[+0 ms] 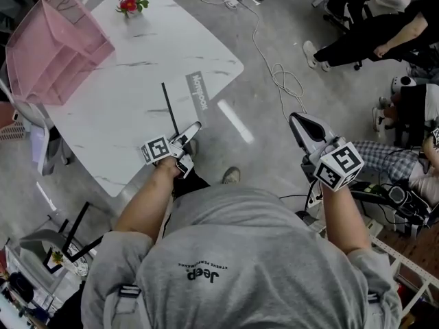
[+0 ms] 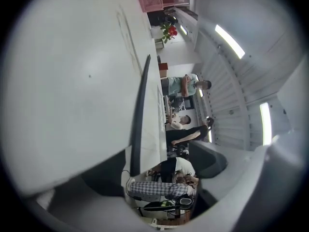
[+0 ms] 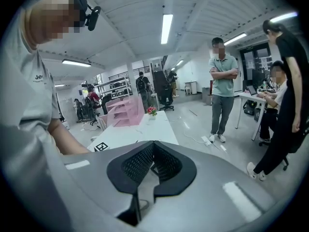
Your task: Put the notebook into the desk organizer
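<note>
Notebook (image 1: pixel 169 108) shows in the head view as a thin dark edge running over the near part of the white table (image 1: pixel 123 67), with a grey band lettered "Notebook" just to its right. Its near end stops by the table's front edge, right at the left gripper (image 1: pixel 186 146). That gripper's jaws stand apart. In the left gripper view the dark edge of the notebook (image 2: pixel 140 115) runs down toward the pad of the jaw at lower left and ends beside it. The other jaw, at the right, is well clear, and seated people and floor show through the gap between the two. Whether the near pad touches the notebook I cannot tell. The pale table (image 2: pixel 63 81) fills the left of that view.

The pink desk organizer (image 1: pixel 48 53) stands at the table's far left corner, well apart from the notebook. A small pot of red flowers (image 1: pixel 130 2) sits near it at the far edge.

The right gripper (image 1: pixel 296 118) hangs over the floor to the right of the table, well away from the notebook. In the right gripper view its jaws are pressed together with nothing between them. Beyond the right gripper (image 3: pixel 153 149) lie the table (image 3: pixel 145 134), the desk organizer (image 3: pixel 123 112) and the flowers (image 3: pixel 152 111).
</note>
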### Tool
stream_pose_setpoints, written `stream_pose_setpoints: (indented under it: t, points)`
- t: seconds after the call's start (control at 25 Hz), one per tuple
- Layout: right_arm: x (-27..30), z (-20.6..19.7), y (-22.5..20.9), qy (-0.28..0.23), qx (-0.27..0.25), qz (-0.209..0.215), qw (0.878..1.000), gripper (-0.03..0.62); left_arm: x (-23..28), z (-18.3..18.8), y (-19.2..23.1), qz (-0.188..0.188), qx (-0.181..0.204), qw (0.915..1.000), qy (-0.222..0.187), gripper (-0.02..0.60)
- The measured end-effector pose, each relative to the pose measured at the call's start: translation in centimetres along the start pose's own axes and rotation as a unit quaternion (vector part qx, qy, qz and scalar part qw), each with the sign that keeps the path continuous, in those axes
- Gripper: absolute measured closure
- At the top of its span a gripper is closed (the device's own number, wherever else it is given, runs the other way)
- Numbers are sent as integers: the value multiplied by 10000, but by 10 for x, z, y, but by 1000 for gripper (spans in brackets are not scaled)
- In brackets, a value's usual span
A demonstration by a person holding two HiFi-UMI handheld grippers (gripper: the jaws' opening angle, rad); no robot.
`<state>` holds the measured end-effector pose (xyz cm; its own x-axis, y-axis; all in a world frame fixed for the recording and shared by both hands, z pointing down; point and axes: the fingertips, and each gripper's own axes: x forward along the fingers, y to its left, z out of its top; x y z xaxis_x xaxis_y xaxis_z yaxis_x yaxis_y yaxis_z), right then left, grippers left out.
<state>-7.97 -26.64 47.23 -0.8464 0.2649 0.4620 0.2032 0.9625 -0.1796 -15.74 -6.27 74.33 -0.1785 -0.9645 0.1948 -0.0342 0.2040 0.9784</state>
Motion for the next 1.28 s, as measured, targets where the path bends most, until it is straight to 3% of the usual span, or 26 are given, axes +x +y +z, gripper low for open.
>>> stream_pose_setpoints:
  t: [0.12, 0.2, 0.36, 0.4, 0.84, 1.28]
  points:
    - [-1, -3, -1, 31, 17, -39, 10000, 591, 12, 0, -3, -32, 118, 9999, 57, 151]
    - [-2, -6, -1, 51, 30, -63, 10000, 591, 19, 4, -2, 34, 68, 10000, -50, 210]
    - [-3, -9, 2, 116, 35, -86, 9999, 591, 21, 17, 4, 212, -206, 9984, -474, 473]
    - [-4, -11, 2, 113, 32, -85, 9999, 591, 22, 18, 2, 172, -213, 9983, -511, 502]
    - [-1, 10, 10, -111, -69, 104, 9999, 591, 2, 40, -87, -427, 803, 9941, -591, 517]
    - [65, 75, 71, -403, -557, 894, 9936, 591, -111, 127, -141, -630, 1169, 9753, -1763, 517]
